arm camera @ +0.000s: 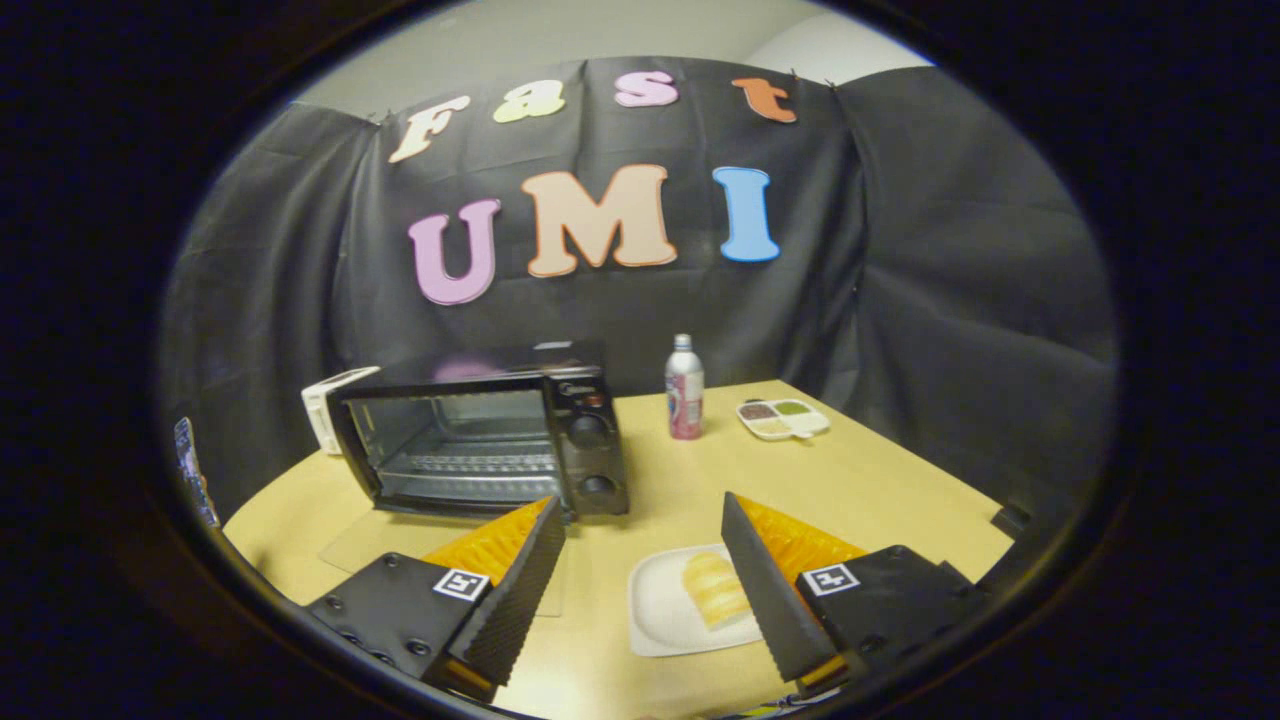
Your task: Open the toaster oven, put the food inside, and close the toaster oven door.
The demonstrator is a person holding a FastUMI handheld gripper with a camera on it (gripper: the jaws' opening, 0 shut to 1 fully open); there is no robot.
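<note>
A white appliance [335, 405] stands at the far left of the worktop [880, 490], partly hidden behind the toaster oven [485, 435]. The toaster oven sits on the left half of the worktop, beyond the left finger. Its door [440, 545] is down and lies flat on the worktop in front of the cavity; the glass panel reaches toward the left finger. The wire rack [465, 470] inside is bare. Two round knobs [592, 460] sit one above the other on the oven's right-hand panel.

The gripper [640, 520] hovers above the near edge of the worktop. The jaws stand wide apart and hold nothing.

A white plate [665, 605] lies on the worktop between the jaws, nearer to the right finger. On it rests the food [712, 588], a pale yellow piece, just beside the inner face of the right finger, which overlaps the plate's right edge. Whether the finger touches the food cannot be told. The plate lies well in front of the oven and to its right.

Farther back, right of the oven, a bottle [684, 388] stands upright. Right of the bottle lies a small white divided dish [783, 419] with dark, green and pale fillings.
</note>
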